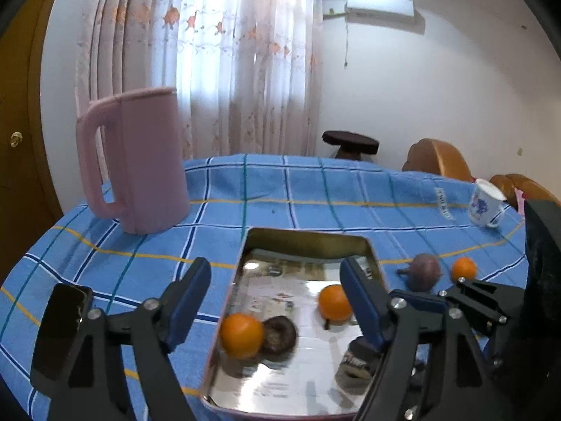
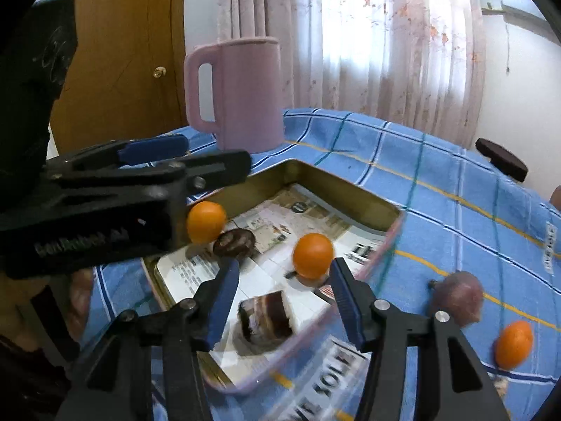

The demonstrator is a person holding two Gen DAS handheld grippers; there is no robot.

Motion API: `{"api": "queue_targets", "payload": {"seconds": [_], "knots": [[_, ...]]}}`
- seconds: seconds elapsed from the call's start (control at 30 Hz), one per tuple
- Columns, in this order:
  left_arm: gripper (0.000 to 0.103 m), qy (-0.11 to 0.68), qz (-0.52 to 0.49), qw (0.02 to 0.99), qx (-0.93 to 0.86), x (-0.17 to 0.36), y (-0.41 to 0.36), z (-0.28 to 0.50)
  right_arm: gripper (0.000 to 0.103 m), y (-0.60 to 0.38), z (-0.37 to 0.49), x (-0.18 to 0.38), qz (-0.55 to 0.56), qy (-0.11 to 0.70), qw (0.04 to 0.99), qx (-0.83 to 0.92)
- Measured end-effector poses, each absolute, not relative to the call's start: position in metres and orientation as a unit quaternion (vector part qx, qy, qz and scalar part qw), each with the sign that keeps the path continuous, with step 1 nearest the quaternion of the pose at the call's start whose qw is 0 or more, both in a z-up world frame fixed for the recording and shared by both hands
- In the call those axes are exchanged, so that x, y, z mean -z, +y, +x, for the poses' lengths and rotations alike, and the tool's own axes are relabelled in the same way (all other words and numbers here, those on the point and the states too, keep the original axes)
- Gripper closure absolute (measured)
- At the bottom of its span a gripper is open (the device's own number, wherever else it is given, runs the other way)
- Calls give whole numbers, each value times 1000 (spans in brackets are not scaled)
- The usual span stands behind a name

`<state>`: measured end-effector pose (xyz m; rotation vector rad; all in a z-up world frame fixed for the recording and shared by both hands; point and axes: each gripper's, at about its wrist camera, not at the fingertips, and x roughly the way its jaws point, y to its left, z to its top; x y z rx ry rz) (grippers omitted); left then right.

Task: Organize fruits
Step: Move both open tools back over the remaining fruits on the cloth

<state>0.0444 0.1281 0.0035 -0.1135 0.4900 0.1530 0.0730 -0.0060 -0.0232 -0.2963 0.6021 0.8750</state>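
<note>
— Tray contents?
— Two oranges, one dark fruit; my right gripper gapes empty just before the nearer orange.
— Left gripper?
— Spread wide, empty, above the tray.

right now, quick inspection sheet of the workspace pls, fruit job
surface: blue checked tablecloth, wrinkled.
job's things: metal tray holds two oranges and a dark brown fruit; a purple fruit and a third orange lie on the cloth outside it.
clutter: pink jug; white cup.
grippers: left gripper and right gripper both open over the tray, holding nothing.
cables: nothing seen on the table.
surroundings: curtains, wooden door, air conditioner.
</note>
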Motion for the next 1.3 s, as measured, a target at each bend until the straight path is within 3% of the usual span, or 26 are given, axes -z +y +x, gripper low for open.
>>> {"api": "queue_targets", "payload": {"seconds": [0.07, 0.17, 0.53, 0.73, 0.93, 1.23, 1.3], "knots": [[13, 233, -56, 968, -72, -7, 120, 38, 47, -25, 68, 18, -143, 274, 862, -402], [7, 220, -63, 972, -48, -10, 102, 29, 47, -65, 62, 12, -130, 269, 876, -378], [7, 252, -28, 966, 46, 8, 9, 40, 48, -214, 75, 23, -72, 302, 923, -227], [7, 273, -9, 959, 71, 16, -27, 45, 48, -217, 90, 39, -64, 342, 908, -233], [7, 289, 10, 953, 86, 25, -49, 50, 57, -211, 104, 53, -52, 391, 880, -265], [10, 314, 10, 944, 102, 35, -58, 58, 60, -211, 112, 57, -35, 414, 867, -277], [10, 316, 12, 943, 102, 36, -59, 59, 65, -209, 113, 56, -39, 414, 865, -279]]}}
